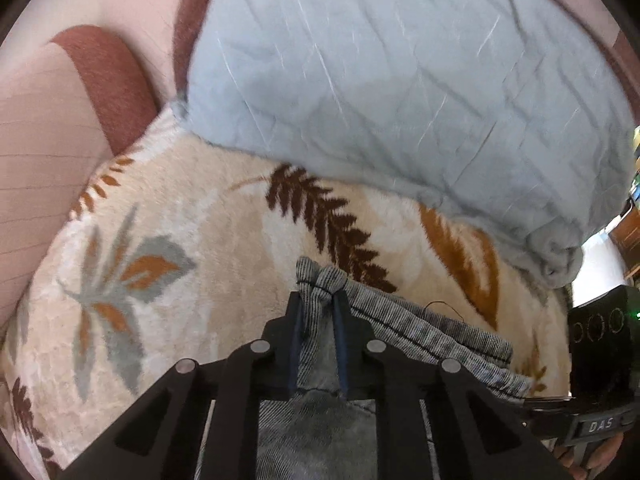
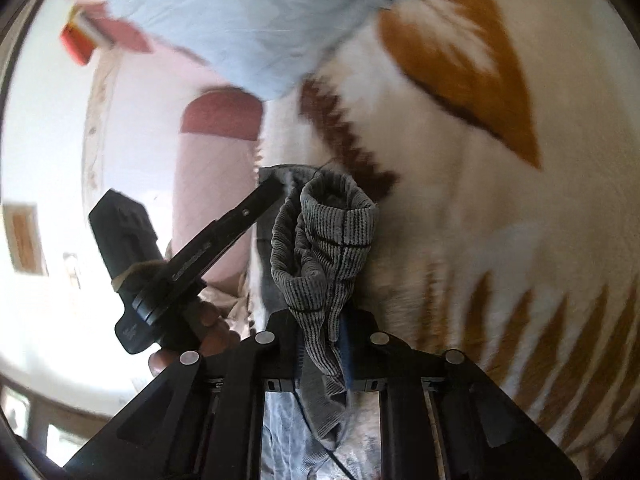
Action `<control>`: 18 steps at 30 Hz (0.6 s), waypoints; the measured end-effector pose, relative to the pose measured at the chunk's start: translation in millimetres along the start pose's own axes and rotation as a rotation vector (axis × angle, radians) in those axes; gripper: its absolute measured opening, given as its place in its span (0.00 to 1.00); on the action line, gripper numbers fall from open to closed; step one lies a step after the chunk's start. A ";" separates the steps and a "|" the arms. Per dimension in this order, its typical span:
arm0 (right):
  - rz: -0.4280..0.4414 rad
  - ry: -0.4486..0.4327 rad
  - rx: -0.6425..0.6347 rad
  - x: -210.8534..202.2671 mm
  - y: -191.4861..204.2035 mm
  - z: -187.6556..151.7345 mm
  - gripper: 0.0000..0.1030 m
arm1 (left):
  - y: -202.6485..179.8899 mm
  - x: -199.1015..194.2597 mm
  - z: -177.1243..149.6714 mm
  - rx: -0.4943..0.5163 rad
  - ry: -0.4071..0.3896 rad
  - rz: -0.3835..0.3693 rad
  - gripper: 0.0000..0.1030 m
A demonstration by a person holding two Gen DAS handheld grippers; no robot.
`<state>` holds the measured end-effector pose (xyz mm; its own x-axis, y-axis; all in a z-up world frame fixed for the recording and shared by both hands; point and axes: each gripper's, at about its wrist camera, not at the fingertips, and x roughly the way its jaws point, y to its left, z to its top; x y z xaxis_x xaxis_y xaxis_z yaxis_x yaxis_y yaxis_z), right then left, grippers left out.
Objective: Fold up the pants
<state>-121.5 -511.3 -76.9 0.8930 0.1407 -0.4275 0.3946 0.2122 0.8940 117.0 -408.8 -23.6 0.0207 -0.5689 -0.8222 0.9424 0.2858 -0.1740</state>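
Lifting one end of the grey ribbed knit pants (image 1: 404, 316) off the one cream fuzzy blanket with brown and orange leaves (image 1: 224, 248), near the one pale blue crinkled quilt (image 1: 380, 80), looks like the step now. There are two black tongs: the left tongs (image 1: 318, 300) are pinched nearly closed on a bunched grey edge, and the right tongs (image 2: 322, 320) are pinched nearly closed on another grey bunch. Next, I think both must carry that end over the rest together, keeping it flat.

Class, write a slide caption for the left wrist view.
Left gripper pinches grey pants over a leaf-patterned blanket.
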 end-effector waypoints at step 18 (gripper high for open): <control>0.120 0.198 -0.384 35.0 105.2 -91.5 0.13 | 76.6 -134.5 -81.3 -0.169 -0.186 0.065 0.16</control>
<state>-68.5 -395.5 -10.1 0.8543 0.3603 -0.3746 0.1485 0.5214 0.8403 159.2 -247.7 29.6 0.1556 -0.6728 -0.7233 0.8679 0.4427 -0.2251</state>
